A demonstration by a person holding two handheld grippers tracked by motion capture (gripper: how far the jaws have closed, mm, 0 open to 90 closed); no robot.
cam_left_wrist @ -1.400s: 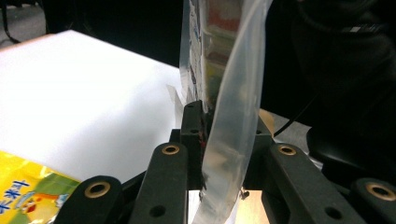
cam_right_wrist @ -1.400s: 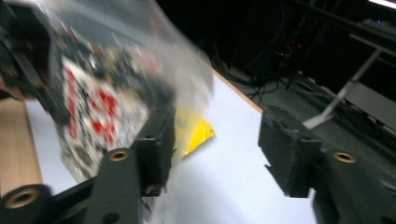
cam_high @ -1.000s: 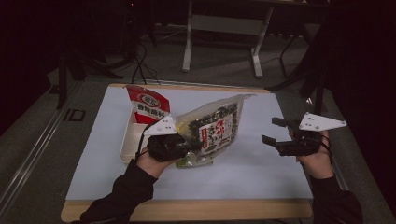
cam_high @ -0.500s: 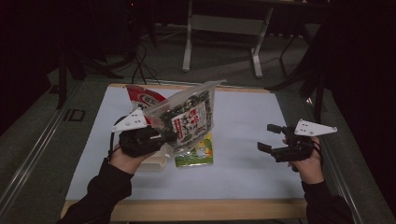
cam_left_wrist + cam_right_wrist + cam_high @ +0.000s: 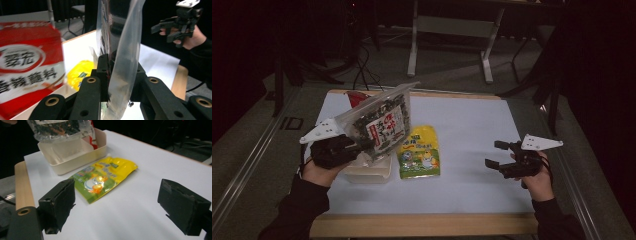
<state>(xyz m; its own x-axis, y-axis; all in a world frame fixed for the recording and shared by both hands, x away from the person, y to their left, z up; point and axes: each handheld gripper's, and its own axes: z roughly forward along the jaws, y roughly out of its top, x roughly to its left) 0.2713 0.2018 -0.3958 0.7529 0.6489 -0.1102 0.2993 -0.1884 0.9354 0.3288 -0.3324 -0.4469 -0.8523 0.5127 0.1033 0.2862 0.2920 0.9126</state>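
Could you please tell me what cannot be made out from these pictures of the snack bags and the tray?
- Red packet: blurred and cut off by the left edge in the left gripper view; mostly hidden behind the clear bag in the high view.
- Cream tray: its far end is covered by the clear bag in the right gripper view.
- Yellow pouch: its print is too small to read in the high view.

**Gripper poses, high view**

Left gripper (image 5: 362, 147), at the frame's lower left, has its jaws clamped on a clear packet (image 5: 379, 122). Right gripper (image 5: 498, 154), at lower right, points left, jaws wide apart after just opening, nothing between them.
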